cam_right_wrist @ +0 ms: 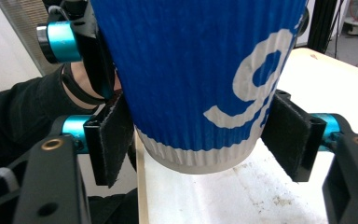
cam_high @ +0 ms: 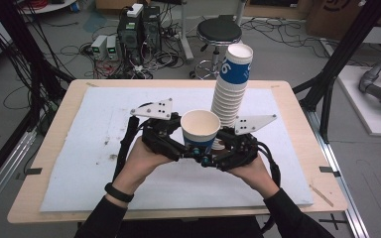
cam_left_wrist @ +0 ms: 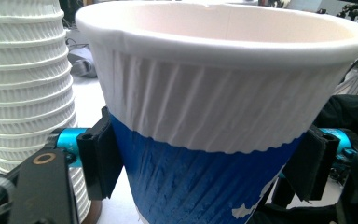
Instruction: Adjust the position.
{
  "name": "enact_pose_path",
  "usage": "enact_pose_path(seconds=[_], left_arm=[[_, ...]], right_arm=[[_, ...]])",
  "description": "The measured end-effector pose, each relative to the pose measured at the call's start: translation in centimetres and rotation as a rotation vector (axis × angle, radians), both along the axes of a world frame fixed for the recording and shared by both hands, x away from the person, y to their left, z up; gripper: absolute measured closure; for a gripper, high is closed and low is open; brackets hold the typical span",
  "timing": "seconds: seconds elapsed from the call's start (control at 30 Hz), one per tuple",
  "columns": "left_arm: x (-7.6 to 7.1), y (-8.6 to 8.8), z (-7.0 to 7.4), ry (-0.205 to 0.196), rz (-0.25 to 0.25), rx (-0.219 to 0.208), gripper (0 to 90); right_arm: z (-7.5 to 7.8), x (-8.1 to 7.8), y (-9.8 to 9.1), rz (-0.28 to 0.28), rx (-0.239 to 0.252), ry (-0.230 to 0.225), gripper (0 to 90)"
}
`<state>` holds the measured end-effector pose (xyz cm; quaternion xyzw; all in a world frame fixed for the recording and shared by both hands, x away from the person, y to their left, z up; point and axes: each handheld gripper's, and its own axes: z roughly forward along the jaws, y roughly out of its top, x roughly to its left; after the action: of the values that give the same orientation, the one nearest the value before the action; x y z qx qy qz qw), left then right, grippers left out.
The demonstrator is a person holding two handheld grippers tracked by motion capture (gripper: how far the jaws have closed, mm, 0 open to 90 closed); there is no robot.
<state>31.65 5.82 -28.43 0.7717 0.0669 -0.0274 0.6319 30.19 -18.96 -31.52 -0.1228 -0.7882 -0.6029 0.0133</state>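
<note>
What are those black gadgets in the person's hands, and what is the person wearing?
Each gripper, left and right, is black with a grey three-cornered plate dotted with holes, turquoise metal fittings beside padded black fingers, and a trailing black cable. The person wears black sleeves and a black wristband.

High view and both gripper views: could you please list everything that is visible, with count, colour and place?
single cup: one, white above and blue below, held between both grippers above the mat
cup stack: one, white with a blue top cup, behind the single cup on the mat
mat: one, white, stained, covering the table
table: one, light wood
stool: one, black seat, on the floor beyond the table
left gripper: one, black, shut on the single cup
right gripper: one, black, shut on the single cup, low down
</note>
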Motion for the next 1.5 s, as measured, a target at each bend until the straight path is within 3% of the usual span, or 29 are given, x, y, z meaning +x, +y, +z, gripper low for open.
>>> enact_pose_path(seconds=[0.27,0.5,0.63,1.1,1.2,1.5], left_arm=[[-0.04,-0.05,-0.01,0.003,-0.012,0.003,22.6],[-0.14,0.16,0.21,0.0,-0.008,-0.021,16.4],[-0.22,0.28,0.31,0.006,-0.003,-0.038,16.4],[-0.13,0.31,0.27,0.005,0.001,-0.03,22.3],[-0.13,0.31,0.23,0.003,0.009,-0.029,22.7],[-0.24,0.0,0.15,-0.009,-0.001,-0.031,23.0]], right_arm=[[0.0,-0.02,0.03,0.011,-0.008,-0.009,30.0],[-0.11,0.02,0.22,0.018,-0.024,-0.014,30.0],[-0.16,-0.03,0.35,0.024,-0.03,-0.004,30.0],[-0.23,0.05,0.47,0.026,-0.047,0.007,28.7],[-0.16,0.07,0.43,0.027,-0.021,0.025,20.7],[0.18,0.11,0.22,0.034,0.04,0.051,20.1]])
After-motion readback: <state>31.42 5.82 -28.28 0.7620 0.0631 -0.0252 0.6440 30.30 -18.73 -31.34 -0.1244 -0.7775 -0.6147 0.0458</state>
